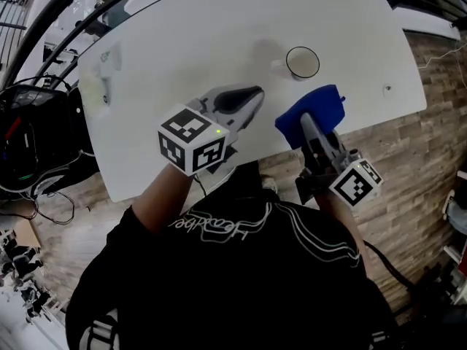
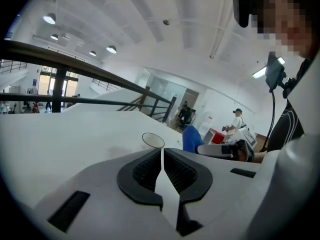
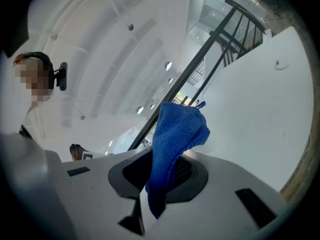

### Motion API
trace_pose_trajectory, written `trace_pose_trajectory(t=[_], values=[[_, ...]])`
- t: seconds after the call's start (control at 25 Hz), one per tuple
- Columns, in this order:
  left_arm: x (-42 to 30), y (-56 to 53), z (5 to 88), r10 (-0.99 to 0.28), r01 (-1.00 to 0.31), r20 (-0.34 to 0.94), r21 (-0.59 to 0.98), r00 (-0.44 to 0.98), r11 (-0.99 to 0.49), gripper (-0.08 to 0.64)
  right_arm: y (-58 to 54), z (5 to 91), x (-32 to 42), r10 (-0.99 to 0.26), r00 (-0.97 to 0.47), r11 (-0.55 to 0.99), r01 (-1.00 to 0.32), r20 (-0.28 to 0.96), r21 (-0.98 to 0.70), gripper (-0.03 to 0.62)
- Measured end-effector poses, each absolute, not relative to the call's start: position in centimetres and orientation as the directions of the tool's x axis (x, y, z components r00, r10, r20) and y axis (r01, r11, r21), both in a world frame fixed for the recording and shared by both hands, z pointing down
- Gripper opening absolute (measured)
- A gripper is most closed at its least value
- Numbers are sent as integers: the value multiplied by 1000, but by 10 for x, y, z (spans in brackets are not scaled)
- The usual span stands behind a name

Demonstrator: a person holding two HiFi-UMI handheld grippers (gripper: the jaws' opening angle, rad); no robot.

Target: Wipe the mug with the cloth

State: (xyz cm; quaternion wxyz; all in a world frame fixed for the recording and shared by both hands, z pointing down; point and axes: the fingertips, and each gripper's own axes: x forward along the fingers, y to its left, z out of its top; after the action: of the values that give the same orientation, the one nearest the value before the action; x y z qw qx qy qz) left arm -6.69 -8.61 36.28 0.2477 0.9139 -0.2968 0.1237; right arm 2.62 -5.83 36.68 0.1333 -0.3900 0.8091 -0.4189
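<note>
- White counter [image 1: 182,42] fills most of the head view, with wooden floor [image 1: 408,166] showing past its near edge.
- The mug [image 1: 302,63] stands upright on the counter, mouth up, out beyond both grippers and touched by neither.
- Our right gripper [image 3: 161,181] is clamped on the blue cloth [image 3: 175,139], which bunches up past the jaws. The cloth is near the mug but not on it.
- Our left gripper [image 2: 162,176] has its jaws together with nothing between them, and it points toward the mug.
- We judge that the wipe has not begun. To do it well, we would first open the left gripper and steady the mug by its wall, since a light mug will likely slide under the cloth. Then we would bring the loose bunch, not the jaw tips, onto the rim and side.
- Nothing stands between the grippers and the mug. Cables [image 1: 44,210] lie on the floor to the left, well apart.
</note>
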Motion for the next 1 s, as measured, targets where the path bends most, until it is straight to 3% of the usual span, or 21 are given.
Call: trace_pose_trajectory(t=[0.16, 0.44, 1.0], values=[[-59, -104, 379, -458, -596, 396, 379, 796, -708, 12, -67, 375, 30, -779, -623, 303, -482, 78, -822, 51], [-56, -144, 427, -399, -572, 446, 371, 801, -732, 104, -88, 399, 17, -804, -590, 264, -475, 81, -840, 51], [-30, -165, 455, -320, -485, 478, 274, 818, -830, 110, -96, 416, 22, -816, -568, 223, -484, 110, -846, 51]])
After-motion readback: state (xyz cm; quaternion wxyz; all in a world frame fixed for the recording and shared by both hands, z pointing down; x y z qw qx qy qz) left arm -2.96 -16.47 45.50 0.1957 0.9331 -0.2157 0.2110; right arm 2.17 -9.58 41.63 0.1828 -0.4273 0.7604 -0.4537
